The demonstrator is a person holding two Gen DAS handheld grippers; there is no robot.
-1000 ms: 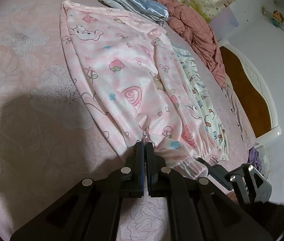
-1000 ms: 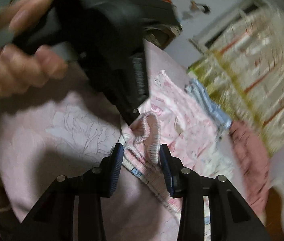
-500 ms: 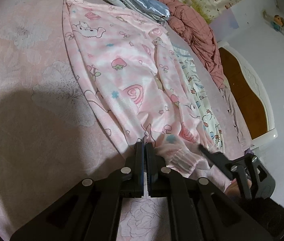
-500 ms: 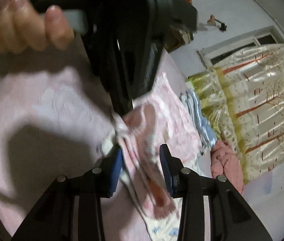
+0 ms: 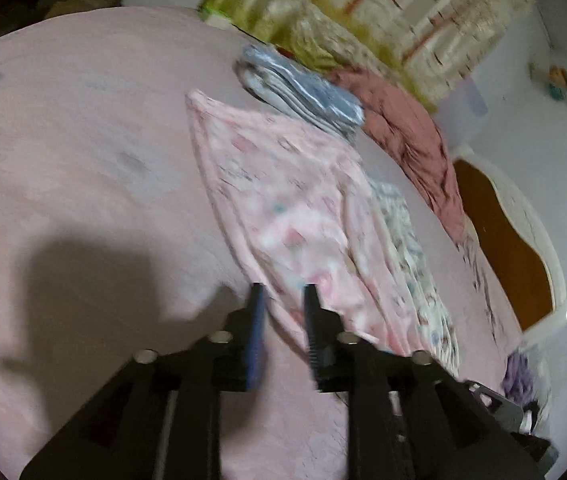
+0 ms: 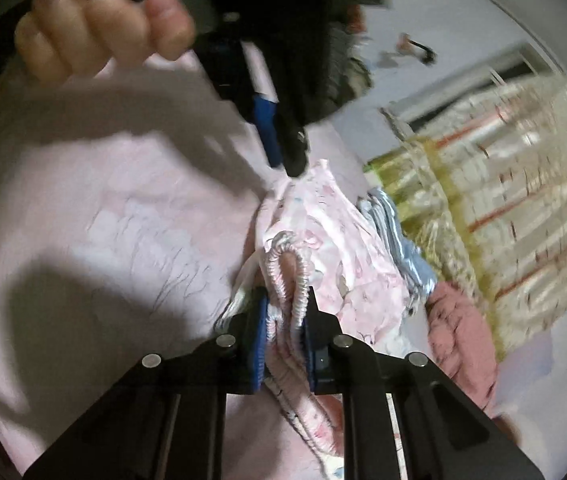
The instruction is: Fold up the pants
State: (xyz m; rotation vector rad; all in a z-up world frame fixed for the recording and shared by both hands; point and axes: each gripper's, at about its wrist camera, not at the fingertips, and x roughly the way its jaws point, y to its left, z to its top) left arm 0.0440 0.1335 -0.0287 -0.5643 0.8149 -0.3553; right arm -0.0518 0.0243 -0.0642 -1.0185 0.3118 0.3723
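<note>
The pink cartoon-print pyjama pants [image 5: 291, 204] are lying lengthwise on the pale pink floral bedsheet [image 5: 83, 168], waist end far, elastic cuffs near, resting beside and partly over a white printed garment [image 5: 411, 256] on their right. Beyond them are sitting a folded pale-blue satin pile [image 5: 303, 88] and a crumpled rust-pink cloth [image 5: 411, 140].

The left gripper [image 5: 281, 300] has just been opening; its jaws are standing a narrow gap apart with the near pant edge lying in the gap, the pads not visibly pressing on it, so I am reading this as released. The view is blurred.

The right gripper [image 6: 285, 304] has just been closing, and its blue pads are now pinching the bunched, ribbed cuff band [image 6: 287, 264] of the pants. In the right wrist view a person's hand [image 6: 99, 24] is holding the left tool above the fabric.

Judgement: the step in hand looks like re-gripping the cuff end ahead of carrying it toward the waist. To do it well:
- take both layers of each cuff, not one;
- avoid catching the white garment;
- be keeping the two grips level and the fabric taut, so that the fold is landing square.
</note>
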